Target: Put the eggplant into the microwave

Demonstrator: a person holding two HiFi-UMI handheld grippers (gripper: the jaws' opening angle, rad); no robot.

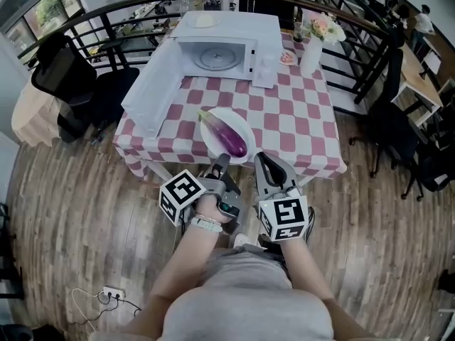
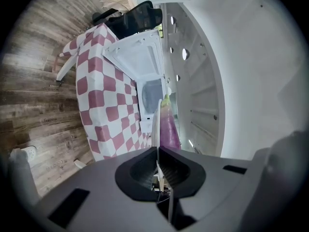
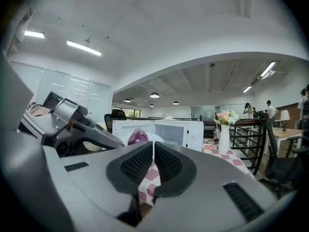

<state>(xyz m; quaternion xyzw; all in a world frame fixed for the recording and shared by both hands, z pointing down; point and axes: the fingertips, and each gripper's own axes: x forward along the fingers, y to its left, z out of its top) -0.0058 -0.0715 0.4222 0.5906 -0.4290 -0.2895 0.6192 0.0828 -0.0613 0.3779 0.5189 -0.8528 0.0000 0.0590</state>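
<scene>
L gripper (image 1: 223,160), R gripper (image 1: 260,159): jaws pressed together, nr plate (image 1: 239,122) w/ eggplant (image 1: 226,136); microwave (image 1: 227,28) beyond.

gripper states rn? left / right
Left gripper: closed on the rim of the white plate carrying the eggplant.
Right gripper: closed, nothing between the jaws.

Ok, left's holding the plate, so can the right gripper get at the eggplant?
Probably yes. The eggplant lies bare on the plate, just ahead of the right gripper, nothing between. Its jaws are shut, so they must open first.
</scene>
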